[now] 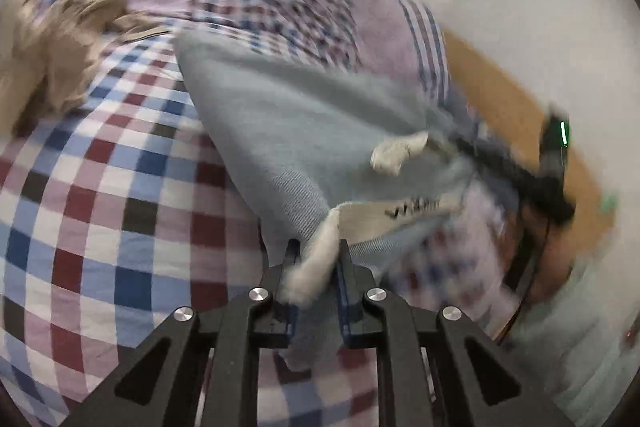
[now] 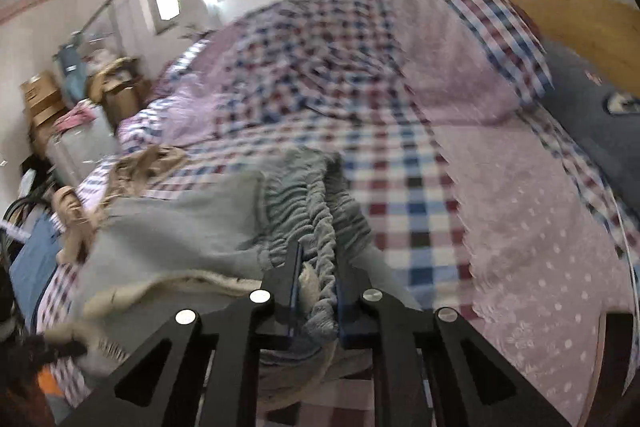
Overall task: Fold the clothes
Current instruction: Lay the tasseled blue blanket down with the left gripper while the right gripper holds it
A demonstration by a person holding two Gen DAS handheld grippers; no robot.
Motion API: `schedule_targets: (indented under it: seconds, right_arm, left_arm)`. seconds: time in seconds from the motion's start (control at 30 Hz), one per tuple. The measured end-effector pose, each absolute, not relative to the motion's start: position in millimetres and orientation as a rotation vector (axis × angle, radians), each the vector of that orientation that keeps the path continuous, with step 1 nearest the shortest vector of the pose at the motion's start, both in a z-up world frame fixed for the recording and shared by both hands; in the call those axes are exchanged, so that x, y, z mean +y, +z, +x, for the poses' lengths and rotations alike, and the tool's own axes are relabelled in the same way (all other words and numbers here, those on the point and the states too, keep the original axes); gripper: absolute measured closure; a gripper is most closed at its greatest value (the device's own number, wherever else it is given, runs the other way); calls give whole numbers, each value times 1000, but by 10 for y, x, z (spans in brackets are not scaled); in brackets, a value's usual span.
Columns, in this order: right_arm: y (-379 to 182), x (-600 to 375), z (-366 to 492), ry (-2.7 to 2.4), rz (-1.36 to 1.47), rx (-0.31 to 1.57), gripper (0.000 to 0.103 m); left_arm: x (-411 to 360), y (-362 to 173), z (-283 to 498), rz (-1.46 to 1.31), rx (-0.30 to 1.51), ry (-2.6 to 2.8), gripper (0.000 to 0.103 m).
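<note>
Checked bedspread (image 2: 400,187) lies under grey garment (image 1: 280,131), pinched by left tongs (image 1: 316,263) and right tongs (image 2: 318,267); its label (image 1: 400,211) unreadable.

Pale grey-blue garment (image 1: 288,147), fleece-lined, held up off the checked bedspread (image 1: 100,195) rather than lying flat — its cream lining turned out along one edge, where a white label with dark lettering (image 1: 408,207) shows. In the right wrist view the same garment (image 2: 180,227) displays its gathered, ribbed elastic band (image 2: 316,203) bunched in folds. A second, tan garment (image 1: 60,39) lies crumpled on the bedspread just beyond, near the bed's edge.
</note>
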State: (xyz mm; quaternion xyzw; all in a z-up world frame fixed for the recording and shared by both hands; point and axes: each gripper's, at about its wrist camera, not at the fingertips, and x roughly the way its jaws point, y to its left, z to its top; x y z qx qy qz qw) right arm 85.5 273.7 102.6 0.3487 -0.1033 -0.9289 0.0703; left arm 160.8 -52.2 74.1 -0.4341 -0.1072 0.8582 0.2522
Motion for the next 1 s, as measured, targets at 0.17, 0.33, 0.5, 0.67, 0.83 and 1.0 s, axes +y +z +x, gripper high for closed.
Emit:
schedule_targets:
  seconds: [0.17, 0.33, 0.5, 0.67, 0.83, 1.0]
  right_arm:
    - [986, 2703, 877, -2869, 1050, -283, 60]
    - [1203, 2593, 1086, -2932, 892, -243, 51]
    - [1323, 2313, 1218, -2727, 822, -217, 51]
    - [1288, 1770, 1422, -2496, 795, -10, 51]
    - [1184, 1255, 1731, -2302, 737, 249, 51]
    - [958, 878, 2074, -2107, 742, 549, 77]
  left_arm:
    - [-810, 692, 1634, -1238, -385, 2415, 36]
    - [-1076, 704, 1702, -1235, -501, 2405, 36]
    - [-940, 702, 1724, -1217, -411, 2392, 36]
    - [-739, 680, 1742, -1218, -277, 2414, 37]
    - [-538, 659, 1760, -1216, -143, 2430, 72]
    - [-471, 727, 1814, -1172, -75, 2453, 81]
